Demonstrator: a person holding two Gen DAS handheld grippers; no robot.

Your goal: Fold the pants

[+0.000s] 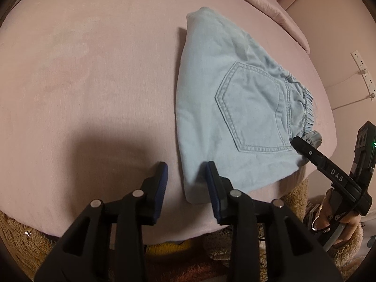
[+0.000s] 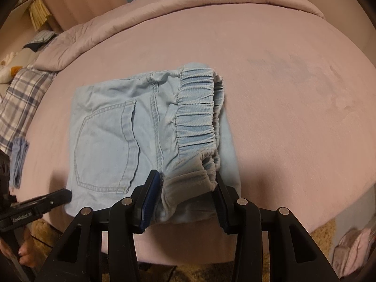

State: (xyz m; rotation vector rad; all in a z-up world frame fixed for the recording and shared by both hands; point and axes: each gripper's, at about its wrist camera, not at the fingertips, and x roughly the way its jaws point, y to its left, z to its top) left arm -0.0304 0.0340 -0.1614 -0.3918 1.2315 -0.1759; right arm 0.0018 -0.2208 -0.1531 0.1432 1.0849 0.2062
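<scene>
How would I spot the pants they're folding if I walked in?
Look at the pink bed. Near its front edge lies a folded light-blue denim bundle, the pants. Unlike the plaid cloth at the side, they show a stitched back pocket and a gathered elastic waistband.

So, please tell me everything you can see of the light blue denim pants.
The light blue denim pants lie folded into a compact rectangle on the pink bed sheet. A stitched back pocket faces up, and the gathered elastic waistband sits at one end. The right claw stands open around the waistband corner. The left claw stands open at the neighbouring corner.
</scene>
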